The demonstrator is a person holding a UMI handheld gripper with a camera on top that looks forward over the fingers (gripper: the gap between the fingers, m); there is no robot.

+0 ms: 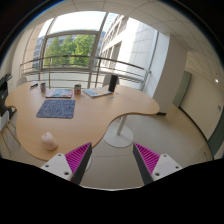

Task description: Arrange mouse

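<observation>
A white mouse [48,140] lies near the front edge of a curved wooden table [100,112], just ahead of a blue-grey mouse pad [55,108]. Both are well beyond my gripper [113,165] and to the left of it. My gripper is held high above the floor, away from the table. Its two fingers stand wide apart, open, with magenta pads [78,157] showing, and only bare floor lies between them.
Further back on the table are a second flat pad [60,93], some papers [95,92], a dark cup [113,83] and small items. The table's round base [120,135] stands on the floor ahead. A railing and large window [70,50] are behind, a door [185,92] to the right.
</observation>
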